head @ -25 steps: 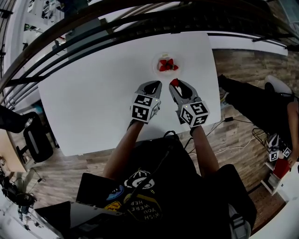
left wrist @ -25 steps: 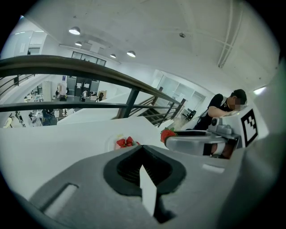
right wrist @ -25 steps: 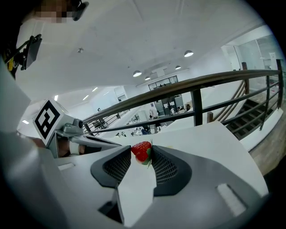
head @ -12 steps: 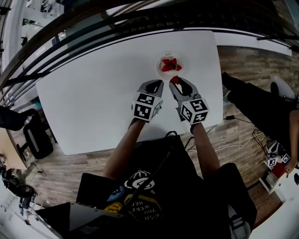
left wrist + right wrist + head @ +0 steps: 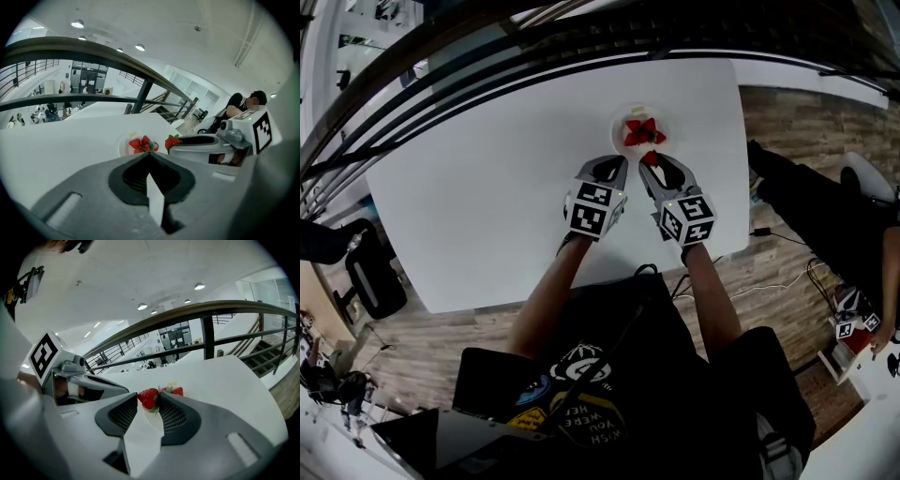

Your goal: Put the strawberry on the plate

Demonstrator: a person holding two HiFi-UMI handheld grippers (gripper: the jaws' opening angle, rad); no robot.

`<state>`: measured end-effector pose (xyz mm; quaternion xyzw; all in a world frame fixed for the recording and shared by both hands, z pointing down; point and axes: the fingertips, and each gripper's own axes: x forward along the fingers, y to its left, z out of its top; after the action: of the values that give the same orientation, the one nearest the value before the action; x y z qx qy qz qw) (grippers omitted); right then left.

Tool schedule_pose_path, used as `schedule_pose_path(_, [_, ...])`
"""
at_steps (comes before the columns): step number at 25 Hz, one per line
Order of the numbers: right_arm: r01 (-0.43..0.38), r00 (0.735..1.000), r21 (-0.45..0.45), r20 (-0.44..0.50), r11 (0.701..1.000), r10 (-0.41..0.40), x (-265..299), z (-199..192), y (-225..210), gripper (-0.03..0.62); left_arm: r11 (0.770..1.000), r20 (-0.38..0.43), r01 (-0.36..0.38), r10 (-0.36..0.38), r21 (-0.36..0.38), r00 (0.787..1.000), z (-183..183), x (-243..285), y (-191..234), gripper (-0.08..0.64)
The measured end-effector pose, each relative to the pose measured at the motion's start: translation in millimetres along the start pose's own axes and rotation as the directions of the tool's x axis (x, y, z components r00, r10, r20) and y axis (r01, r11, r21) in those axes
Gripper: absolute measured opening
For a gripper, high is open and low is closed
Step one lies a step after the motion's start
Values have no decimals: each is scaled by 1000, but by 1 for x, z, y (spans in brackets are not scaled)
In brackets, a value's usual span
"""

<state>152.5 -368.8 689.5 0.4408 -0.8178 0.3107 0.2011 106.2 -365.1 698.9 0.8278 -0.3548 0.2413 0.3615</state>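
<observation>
Strawberry (image 5: 147,397) pinched at the tips of the right gripper (image 5: 652,163), with jaws spread fairly wide and pressing on either side of the fruit, just short of the plate (image 5: 123,145). Nearer the plate than a second ago, brought forward almost to the near rim. By the look of it, close to the end of the carry, with only the last reach over the rim and the letting go left to do. Left gripper (image 5: 146,155) closed tight on nothing, alongside and also near the plate. Already on the plate – a small heap of other strawberries (image 5: 639,131). Hard to tell whether over the rim yet, the plate's near edge being covered by the jaws. Exact count in the heap unclear too.
</observation>
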Motion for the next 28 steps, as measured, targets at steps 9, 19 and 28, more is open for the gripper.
schedule_pose_path(9, [40,995,-22,-93,999,-42,31,-34,-25,150,1000,-25,-6,6,-2,1000,-5,18,10,0])
schedule_pose_path(19, [93,983,-22,-155,995,-95,55,-58,-41,149,1000,-66,0,-1,-15,998,-25,31,8,0])
schedule_pose_path(28, [149,970,-97,-180,984,-164,57,-62,-40,185,1000,-71,13,-14,-13,997,-27,21,-4,0])
